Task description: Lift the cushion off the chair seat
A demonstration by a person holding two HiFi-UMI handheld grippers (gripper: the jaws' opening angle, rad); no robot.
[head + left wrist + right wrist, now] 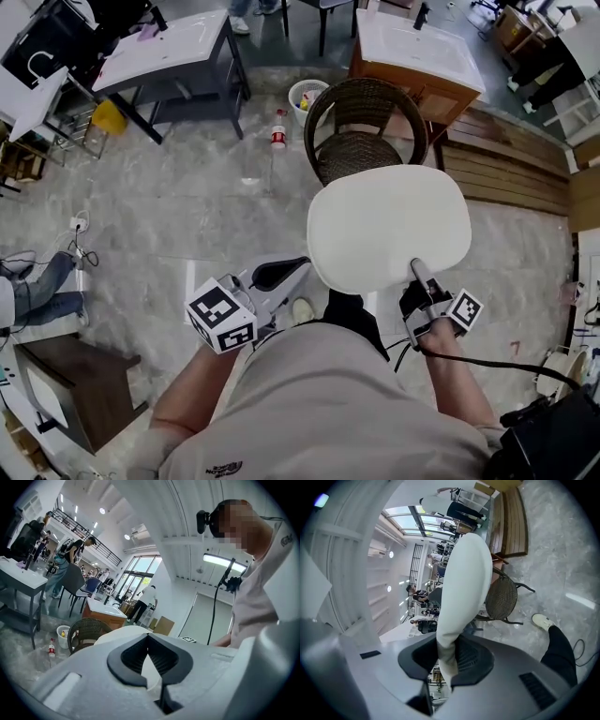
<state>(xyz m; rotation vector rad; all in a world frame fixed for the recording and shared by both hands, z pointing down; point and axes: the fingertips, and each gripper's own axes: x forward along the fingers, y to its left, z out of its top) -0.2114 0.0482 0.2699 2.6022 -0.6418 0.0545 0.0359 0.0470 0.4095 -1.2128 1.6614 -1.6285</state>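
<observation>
R gripper (446, 662) pinches the white oval padded cushion (389, 225) by one edge, above the brown wicker chair (364, 141). It may slip or swing w/ so little bite. L gripper (149, 654) closed, empty.

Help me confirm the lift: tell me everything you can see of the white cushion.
The cushion is plain white, smooth, a rounded slab with soft corners, looking like padded fabric. It is off the wicker chair, held in the air on the person's side of it, broad face toward the head camera. The right gripper pinches its near edge, creasing it; the left gripper reaches its left edge, grip unclear.
</observation>
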